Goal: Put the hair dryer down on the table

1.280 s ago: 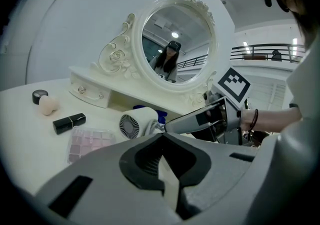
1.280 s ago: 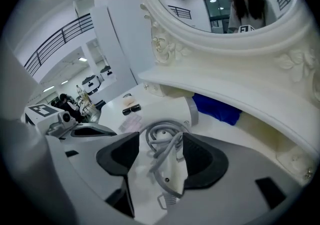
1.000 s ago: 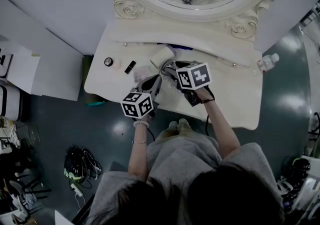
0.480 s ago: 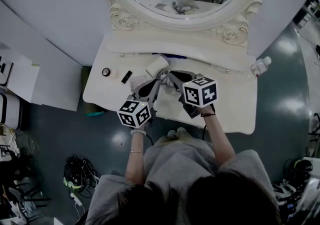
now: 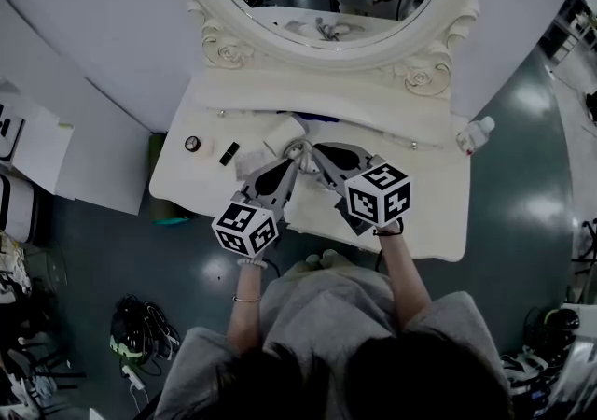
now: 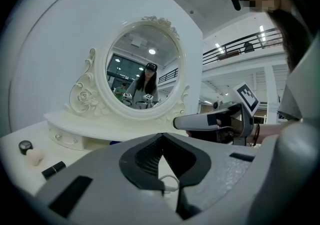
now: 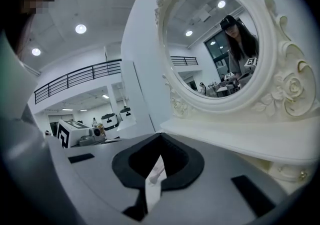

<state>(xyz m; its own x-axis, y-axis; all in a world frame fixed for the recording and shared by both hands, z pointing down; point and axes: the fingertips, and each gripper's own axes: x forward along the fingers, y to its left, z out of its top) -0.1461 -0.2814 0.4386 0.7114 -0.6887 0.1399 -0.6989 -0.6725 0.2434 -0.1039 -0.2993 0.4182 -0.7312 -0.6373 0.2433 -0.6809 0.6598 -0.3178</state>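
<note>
- Desk [image 5: 431, 192] lies bare toward 3 o'clock: open passage there.
- Small round jar [image 5: 191, 143] and black tube [image 5: 228, 154] sit at 10 o'clock.
- Bottle [image 5: 471, 135] stands at the 2 o'clock edge.
- Mirror frame [image 5: 216, 48] blocks 12 o'clock.

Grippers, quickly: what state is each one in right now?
Left gripper: closed, nothing clearly held.
Right gripper: closed, nothing clearly held.

I'm wearing a grey top [image 5: 328, 314]; my grey left gripper [image 5: 295, 159] and right gripper [image 5: 309, 149] are bearing black-and-white marker cubes [image 5: 244, 227].
</note>
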